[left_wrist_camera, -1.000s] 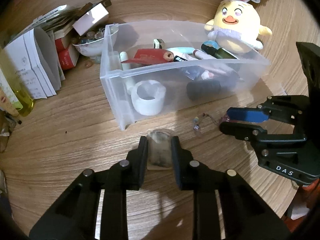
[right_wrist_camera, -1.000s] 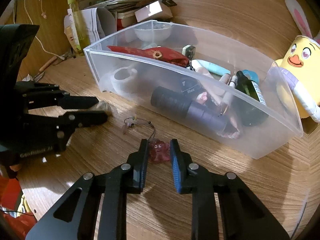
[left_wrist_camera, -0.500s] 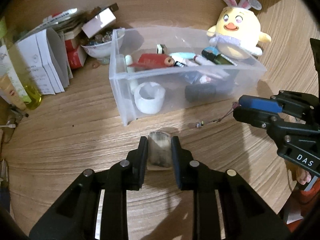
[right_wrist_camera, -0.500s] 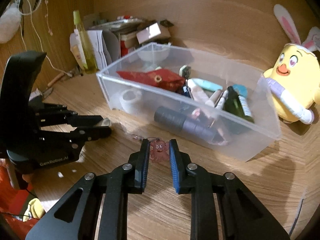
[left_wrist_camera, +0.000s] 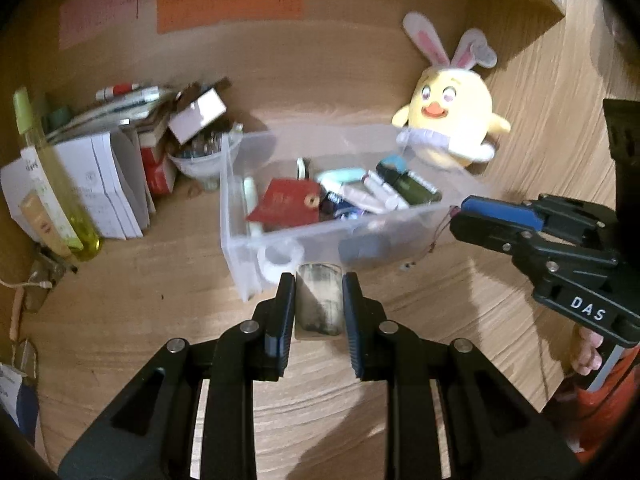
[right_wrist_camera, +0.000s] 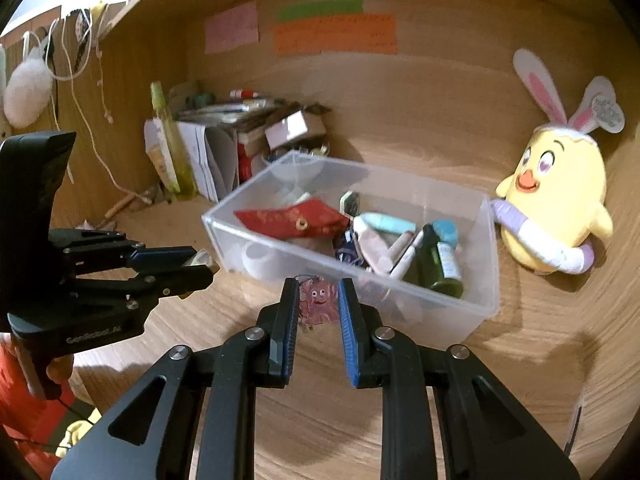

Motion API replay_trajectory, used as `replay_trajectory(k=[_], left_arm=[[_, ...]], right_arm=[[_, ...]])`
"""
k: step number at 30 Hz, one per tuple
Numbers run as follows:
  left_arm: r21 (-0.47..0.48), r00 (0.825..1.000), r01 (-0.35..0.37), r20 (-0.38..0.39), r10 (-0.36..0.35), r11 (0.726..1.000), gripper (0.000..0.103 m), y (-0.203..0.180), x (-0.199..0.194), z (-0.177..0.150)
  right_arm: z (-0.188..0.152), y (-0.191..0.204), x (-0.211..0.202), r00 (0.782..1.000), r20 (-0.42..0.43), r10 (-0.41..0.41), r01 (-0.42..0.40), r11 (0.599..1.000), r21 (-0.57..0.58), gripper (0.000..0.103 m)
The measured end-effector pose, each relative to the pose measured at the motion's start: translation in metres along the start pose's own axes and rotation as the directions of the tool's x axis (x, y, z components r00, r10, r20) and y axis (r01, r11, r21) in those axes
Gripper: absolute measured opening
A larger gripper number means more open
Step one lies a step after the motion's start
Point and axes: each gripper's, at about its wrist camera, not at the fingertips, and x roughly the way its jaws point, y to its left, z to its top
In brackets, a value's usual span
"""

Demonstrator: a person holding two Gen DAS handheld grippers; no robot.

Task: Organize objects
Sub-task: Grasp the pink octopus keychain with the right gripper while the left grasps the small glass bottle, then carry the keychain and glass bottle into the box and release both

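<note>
both grippers (left_wrist_camera: 319, 304) (right_wrist_camera: 319, 304) + held charm (right_wrist_camera: 318, 300), cup (left_wrist_camera: 319, 300) now higher, nearer bin (right_wrist_camera: 478, 264)

Wood desk (left_wrist_camera: 120, 340) w/ wood back wall (right_wrist_camera: 440, 92); pink (right_wrist_camera: 231, 32), green (right_wrist_camera: 320, 9) & orange (right_wrist_camera: 335, 34) notes stuck on it; cords (right_wrist_camera: 76, 60) hang at left side panel; warm light

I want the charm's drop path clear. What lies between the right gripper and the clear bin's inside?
Only the clear bin near wall, seen in the right wrist view; right gripper grips the pink charm before it.
</note>
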Motion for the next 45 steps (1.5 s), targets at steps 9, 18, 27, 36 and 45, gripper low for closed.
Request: replay_trajectory(k=[9, 18, 27, 36, 45], left_arm=[[0.02, 0.997, 0.031, 0.072, -0.033, 0.999, 0.023, -0.009, -0.01, 0.022], [0.006, 0.994, 0.056, 0.095, -0.057, 0.998, 0.023, -0.006, 0.002, 0.047], [-0.046, 0.998, 0.047, 0.036, -0.045, 0.998, 0.023, 0.005, 0.037, 0.059], [-0.037, 0.999, 0.05, -0.013, -0.05, 0.998, 0.023, 0.007, 0.061, 0.061], [-0.039, 0.998, 0.052, -0.038, -0.054, 0.998, 0.023, 0.008, 0.075, 0.059]], right_arm=[[0.018, -0.005, -0.011, 0.998, 0.056, -0.032, 0.032, 0.999, 0.006, 0.018], [0.043, -0.023, -0.019, 0.99, 0.118, -0.073, 0.069, 0.997, 0.037, 0.018], [0.051, -0.033, 0.003, 0.994, 0.084, -0.074, 0.069, 0.996, 0.058, 0.018], [0.039, -0.044, 0.047, 0.998, -0.024, -0.063, 0.064, 0.994, 0.083, 0.018], [0.029, -0.044, 0.077, 0.993, -0.103, -0.061, 0.069, 0.995, 0.074, 0.018]])
